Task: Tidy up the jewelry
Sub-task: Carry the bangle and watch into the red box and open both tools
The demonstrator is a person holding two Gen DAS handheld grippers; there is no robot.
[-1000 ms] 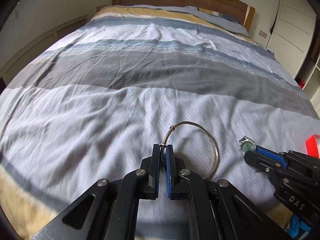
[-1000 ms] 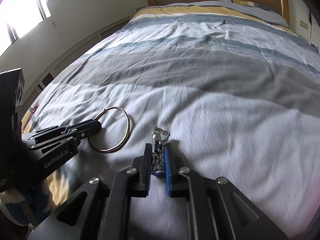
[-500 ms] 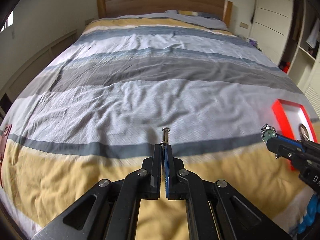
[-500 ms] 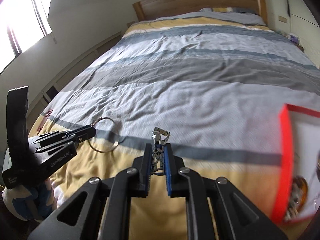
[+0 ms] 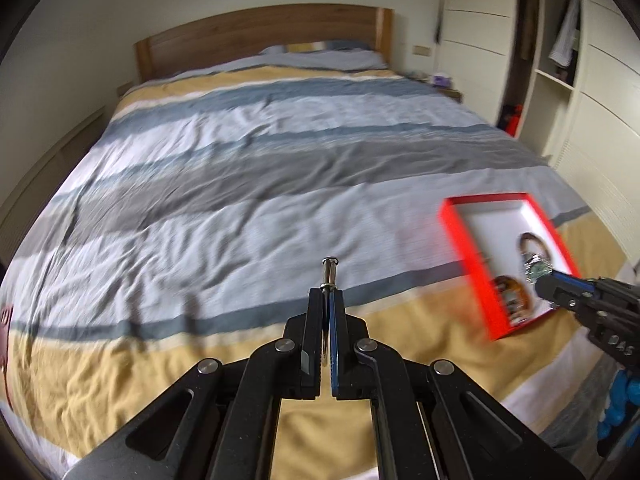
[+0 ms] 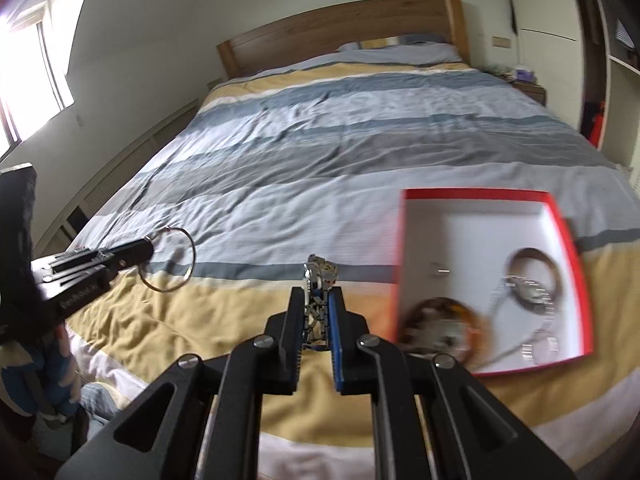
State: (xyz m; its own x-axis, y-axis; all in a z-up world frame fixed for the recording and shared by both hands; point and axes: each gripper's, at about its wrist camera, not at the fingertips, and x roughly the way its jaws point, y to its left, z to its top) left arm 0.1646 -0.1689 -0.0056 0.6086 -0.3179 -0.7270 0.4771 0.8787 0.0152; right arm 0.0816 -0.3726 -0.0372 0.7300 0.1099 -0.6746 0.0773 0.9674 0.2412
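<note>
My left gripper (image 5: 329,294) is shut on a thin metal bangle (image 5: 330,270), seen edge-on; in the right wrist view the bangle (image 6: 168,260) hangs as a ring from that gripper (image 6: 146,250) above the bed. My right gripper (image 6: 318,294) is shut on a silver watch (image 6: 318,280); in the left wrist view the gripper (image 5: 538,278) holds the watch (image 5: 536,268) in front of the red box (image 5: 464,252). The box (image 6: 400,248) lies open on the bed, white inside, holding a bracelet (image 6: 532,256), a watch (image 6: 528,292) and an amber bangle (image 6: 440,328).
The striped duvet (image 5: 240,200) covers the whole bed. A wooden headboard (image 5: 256,40) stands at the far end. White wardrobes (image 5: 600,120) line the right side, and a nightstand (image 6: 528,90) stands by the bed's far right corner.
Both grippers have lifted off the duvet and swung right with their jewelry. The red box has come into fuller view and is nearer to the right gripper.
</note>
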